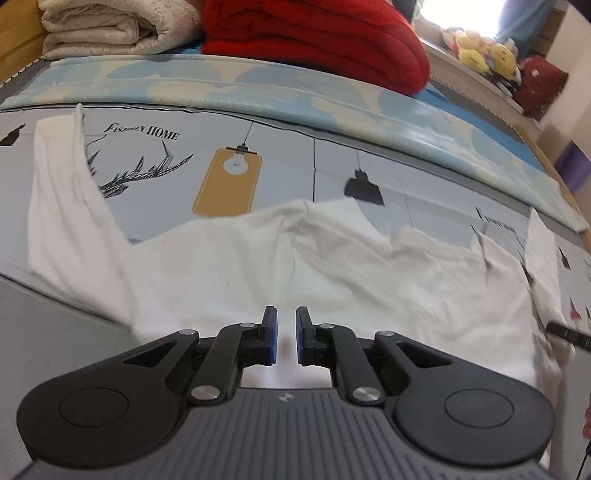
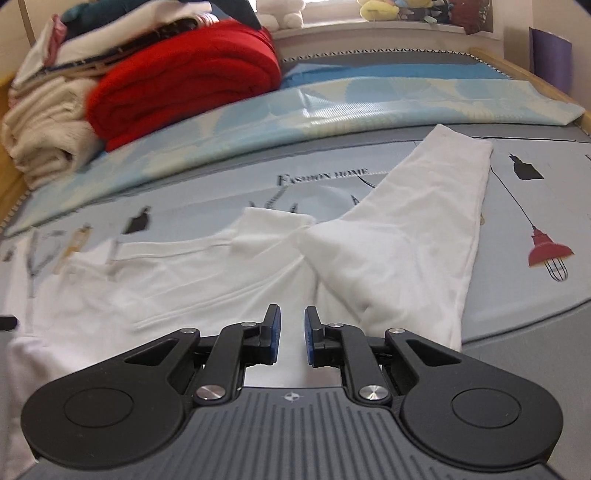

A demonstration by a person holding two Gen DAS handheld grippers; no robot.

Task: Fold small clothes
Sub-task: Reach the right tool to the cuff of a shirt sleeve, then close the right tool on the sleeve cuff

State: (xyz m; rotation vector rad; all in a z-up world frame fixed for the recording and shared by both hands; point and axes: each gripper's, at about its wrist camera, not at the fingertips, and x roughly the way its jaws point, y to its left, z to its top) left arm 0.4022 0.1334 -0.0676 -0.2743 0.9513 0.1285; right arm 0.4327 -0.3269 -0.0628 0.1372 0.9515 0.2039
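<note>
White long-sleeved top (image 1: 332, 266) spread flat, sleeves angled outward, left claw (image 1: 287, 334) and right claw (image 2: 292, 338) each pinching its hem

White garment (image 1: 332, 266), red blanket (image 1: 314, 37), lamp-printed grey-blue sheet (image 1: 288, 158)

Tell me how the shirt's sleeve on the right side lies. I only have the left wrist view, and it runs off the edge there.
Observer: The right sleeve lies flat, stretched diagonally away from the body, with its cuff near the folded blue mat.
Operator: Is anything lying on it?
Observer: No. A red lamp print on the bed cover sits beside it, uncovered.
Operator: What about the pile behind? My view cuts off its top.
Observer: Loose clothes are heaped on top of the cream blanket and the red blanket.
</note>
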